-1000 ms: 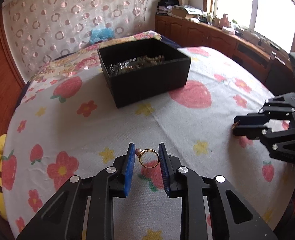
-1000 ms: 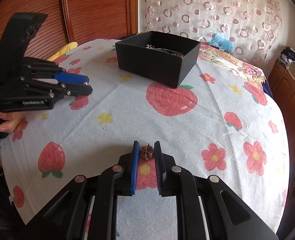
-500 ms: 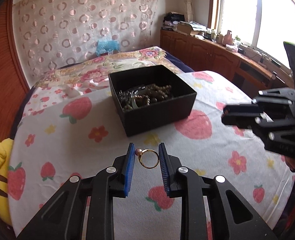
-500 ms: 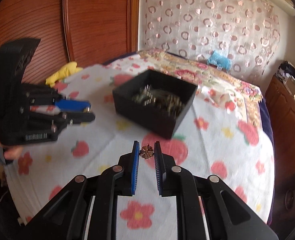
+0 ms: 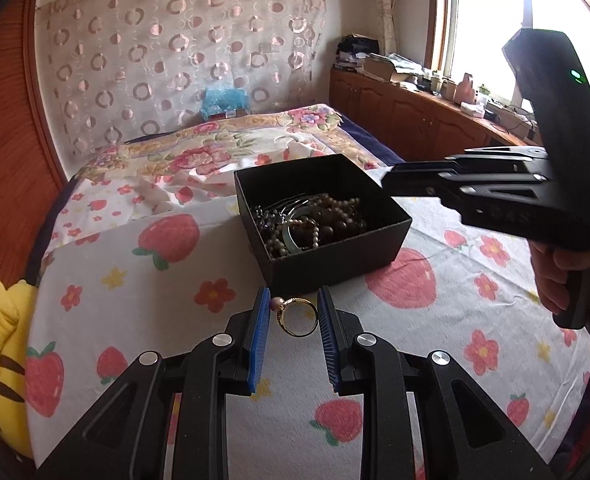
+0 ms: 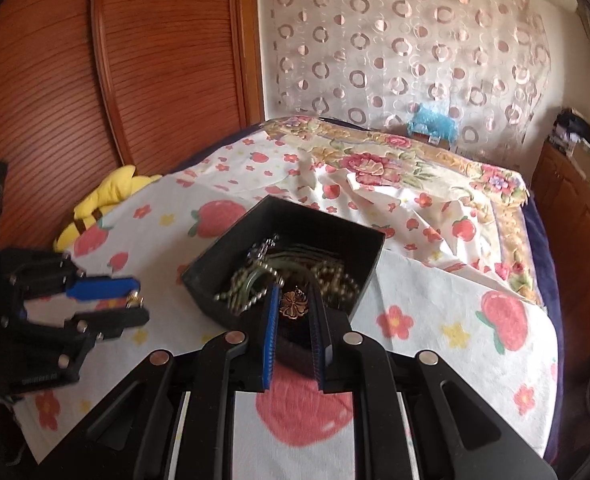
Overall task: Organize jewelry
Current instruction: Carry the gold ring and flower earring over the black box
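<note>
**Jewelry pinched in both grippers by the box**

Left gripper (image 5: 293,312) clamps a gold ring (image 5: 298,316) between its blue pads, just short of the black box (image 5: 335,256). Right gripper (image 6: 293,308) pinches a flower charm (image 6: 293,304) over the box's near edge.

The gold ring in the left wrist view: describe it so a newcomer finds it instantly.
Start at the black open-topped cardboard box of beaded jewelry on the strawberry-print bedsheet. Just in front of it, the left gripper pinches a thin gold ring between its blue pads. Its small pink pearl sets it apart.
</note>
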### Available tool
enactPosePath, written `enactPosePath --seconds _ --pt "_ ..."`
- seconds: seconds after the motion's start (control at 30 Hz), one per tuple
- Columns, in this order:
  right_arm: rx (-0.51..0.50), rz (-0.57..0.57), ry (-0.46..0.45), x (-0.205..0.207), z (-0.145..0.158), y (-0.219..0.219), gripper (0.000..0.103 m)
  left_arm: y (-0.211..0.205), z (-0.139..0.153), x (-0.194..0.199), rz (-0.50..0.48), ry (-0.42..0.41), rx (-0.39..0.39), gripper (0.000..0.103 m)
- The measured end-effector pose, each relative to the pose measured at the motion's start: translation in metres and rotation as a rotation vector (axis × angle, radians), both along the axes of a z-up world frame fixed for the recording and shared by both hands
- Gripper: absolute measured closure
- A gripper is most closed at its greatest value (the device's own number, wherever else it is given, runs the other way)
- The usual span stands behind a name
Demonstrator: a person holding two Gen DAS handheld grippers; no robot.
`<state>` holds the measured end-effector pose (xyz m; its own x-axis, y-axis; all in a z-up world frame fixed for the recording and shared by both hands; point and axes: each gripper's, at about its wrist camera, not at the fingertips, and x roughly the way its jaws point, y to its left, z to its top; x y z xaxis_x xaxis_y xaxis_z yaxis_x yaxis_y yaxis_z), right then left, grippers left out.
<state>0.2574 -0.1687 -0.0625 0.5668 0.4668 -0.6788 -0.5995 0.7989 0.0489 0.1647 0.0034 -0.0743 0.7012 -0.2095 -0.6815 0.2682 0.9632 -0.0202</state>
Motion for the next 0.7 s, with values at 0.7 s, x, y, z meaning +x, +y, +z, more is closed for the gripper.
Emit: enactPosePath --seconds 0.7 --pt "0.053 -0.055 0.038 0.028 0.003 -0.007 0.077 0.003 0.015 0.055 0.036 -0.028 -0.09 0.08"
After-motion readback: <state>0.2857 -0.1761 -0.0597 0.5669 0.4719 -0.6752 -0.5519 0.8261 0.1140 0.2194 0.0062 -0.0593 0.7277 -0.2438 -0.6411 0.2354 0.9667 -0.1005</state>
